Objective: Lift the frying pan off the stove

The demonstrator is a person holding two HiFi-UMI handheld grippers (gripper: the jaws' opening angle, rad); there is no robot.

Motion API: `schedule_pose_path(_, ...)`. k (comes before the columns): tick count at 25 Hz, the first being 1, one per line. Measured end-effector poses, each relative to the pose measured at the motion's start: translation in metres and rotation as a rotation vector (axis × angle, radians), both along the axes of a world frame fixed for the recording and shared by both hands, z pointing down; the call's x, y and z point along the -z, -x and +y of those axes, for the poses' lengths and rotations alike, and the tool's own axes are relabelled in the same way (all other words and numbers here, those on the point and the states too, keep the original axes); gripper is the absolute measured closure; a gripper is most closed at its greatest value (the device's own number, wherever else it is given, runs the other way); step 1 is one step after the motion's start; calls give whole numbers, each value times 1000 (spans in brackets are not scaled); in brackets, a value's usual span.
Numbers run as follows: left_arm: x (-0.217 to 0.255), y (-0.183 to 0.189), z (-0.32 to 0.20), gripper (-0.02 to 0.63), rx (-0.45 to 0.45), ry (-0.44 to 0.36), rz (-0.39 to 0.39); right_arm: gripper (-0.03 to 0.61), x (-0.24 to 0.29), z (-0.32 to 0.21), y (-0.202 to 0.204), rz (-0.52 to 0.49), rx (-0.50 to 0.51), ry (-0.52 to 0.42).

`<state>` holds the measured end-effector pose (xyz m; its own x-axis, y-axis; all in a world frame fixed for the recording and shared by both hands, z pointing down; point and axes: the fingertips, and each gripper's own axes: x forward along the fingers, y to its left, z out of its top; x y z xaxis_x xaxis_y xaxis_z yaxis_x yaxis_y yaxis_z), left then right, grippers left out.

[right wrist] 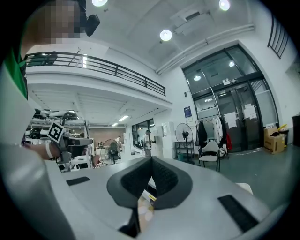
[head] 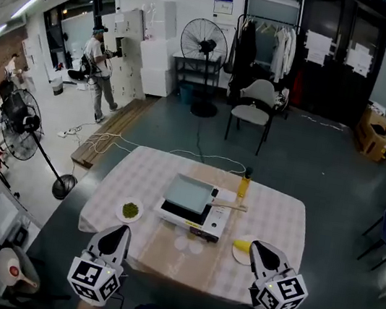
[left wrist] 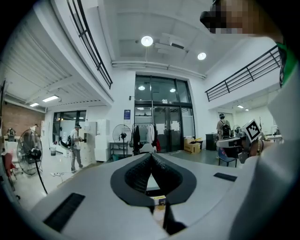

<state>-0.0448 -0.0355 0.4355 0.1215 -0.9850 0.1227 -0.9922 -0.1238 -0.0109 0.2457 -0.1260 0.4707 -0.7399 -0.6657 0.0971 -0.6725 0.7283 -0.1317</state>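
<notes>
A square pale frying pan [head: 188,192] sits on a white portable stove [head: 195,220] in the middle of the checkered table [head: 278,216], its wooden handle [head: 229,205] pointing right. Both grippers hover at the table's near edge, well short of the pan. My left gripper [head: 122,229] is at the lower left and my right gripper [head: 260,246] at the lower right. In the left gripper view, the left gripper [left wrist: 151,156] has its jaws meeting at the tips with nothing between them. The right gripper [right wrist: 151,161] looks the same in the right gripper view.
A small plate of green food [head: 129,211] lies left of the stove. A yellow bottle [head: 244,184] stands behind the handle, and a plate with something yellow [head: 241,248] is near my right gripper. A chair [head: 253,107], a standing fan [head: 204,49] and a person [head: 99,68] are beyond.
</notes>
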Motion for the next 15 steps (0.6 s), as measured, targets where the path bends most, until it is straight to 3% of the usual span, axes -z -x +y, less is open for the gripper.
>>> schedule_pose_path(8,-17,52,-62,591,-31,-14,31,572,-15,-48,43,4,-37,41)
schedule_pose_path(15,6,121,-113,591,-96,-54,74,572,28,-78,99,21,-106,0)
